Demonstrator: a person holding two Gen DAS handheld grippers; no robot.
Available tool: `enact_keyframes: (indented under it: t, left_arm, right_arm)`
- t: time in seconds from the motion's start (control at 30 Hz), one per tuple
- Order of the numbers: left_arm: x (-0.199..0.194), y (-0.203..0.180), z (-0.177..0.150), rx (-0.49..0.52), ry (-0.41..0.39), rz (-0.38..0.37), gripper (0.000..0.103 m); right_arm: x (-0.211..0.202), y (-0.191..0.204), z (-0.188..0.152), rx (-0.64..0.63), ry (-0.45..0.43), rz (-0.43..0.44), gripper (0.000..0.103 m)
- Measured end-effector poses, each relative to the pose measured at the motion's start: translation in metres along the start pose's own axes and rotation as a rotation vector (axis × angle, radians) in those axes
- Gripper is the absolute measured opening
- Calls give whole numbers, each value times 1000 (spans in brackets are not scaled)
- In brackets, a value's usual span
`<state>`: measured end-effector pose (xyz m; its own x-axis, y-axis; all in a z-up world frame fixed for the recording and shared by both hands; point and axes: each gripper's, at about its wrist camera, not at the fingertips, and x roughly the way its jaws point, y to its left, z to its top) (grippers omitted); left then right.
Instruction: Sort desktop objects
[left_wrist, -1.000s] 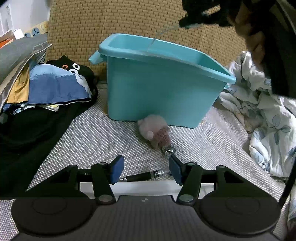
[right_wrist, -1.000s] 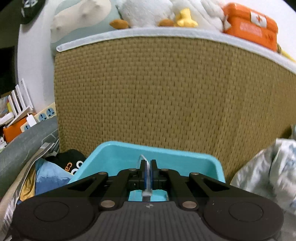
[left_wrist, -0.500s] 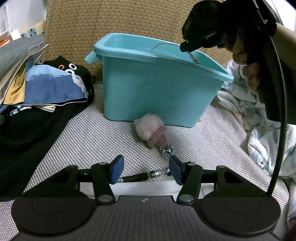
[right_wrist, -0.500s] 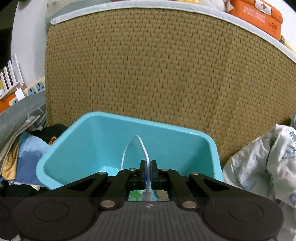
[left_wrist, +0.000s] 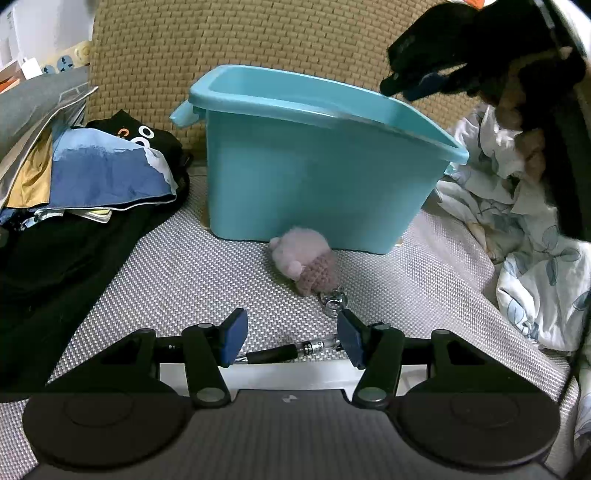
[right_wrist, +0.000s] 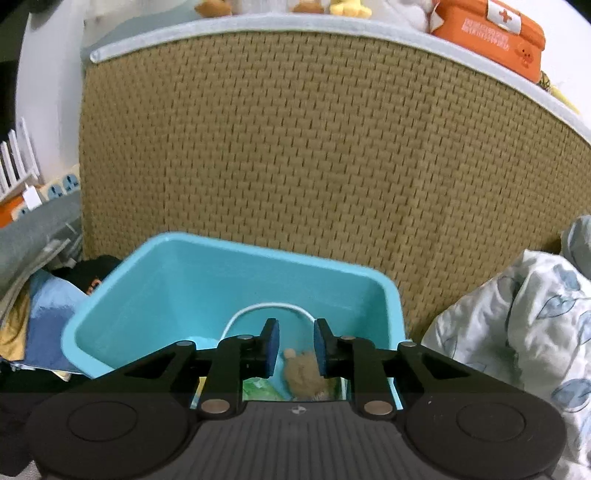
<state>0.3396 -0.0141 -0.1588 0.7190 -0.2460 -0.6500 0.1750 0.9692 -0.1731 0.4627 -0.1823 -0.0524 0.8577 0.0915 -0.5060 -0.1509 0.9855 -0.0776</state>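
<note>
A teal plastic bin stands on the grey woven mat against a wicker wall. In front of it lies a pink plush keychain with a metal clasp. A black pen lies across the mat between the fingers of my open left gripper, which hovers low over it. My right gripper hangs open above the bin, also visible in the left wrist view as the right gripper. Inside the bin a white cable loops against the wall, beside a brown plush toy and a green printed item.
A pile of black and blue fabric and grey bags fills the left. A crumpled white floral sheet lies on the right. Atop the wicker wall sit an orange first-aid case and plush toys.
My right gripper has opened and let go of the white cable, which now rests inside the bin. The left gripper has edged slightly closer to the pen.
</note>
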Motion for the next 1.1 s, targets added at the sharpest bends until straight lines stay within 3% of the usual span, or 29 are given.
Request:
enact_keyframes:
  t: [0.43,0.77,1.1]
  left_arm:
    - [-6,3,1,6,-20,32,58]
    - [-13,8,-3,5,-33,55,58]
    - [-56,14,-28,35,-95,85,58]
  right_arm:
    - [-52,-9,-37,19,-39,9,24]
    - [-99,-11,-76,38,-44,48,36]
    - [-134,-11,-123,35,-17,69,39]
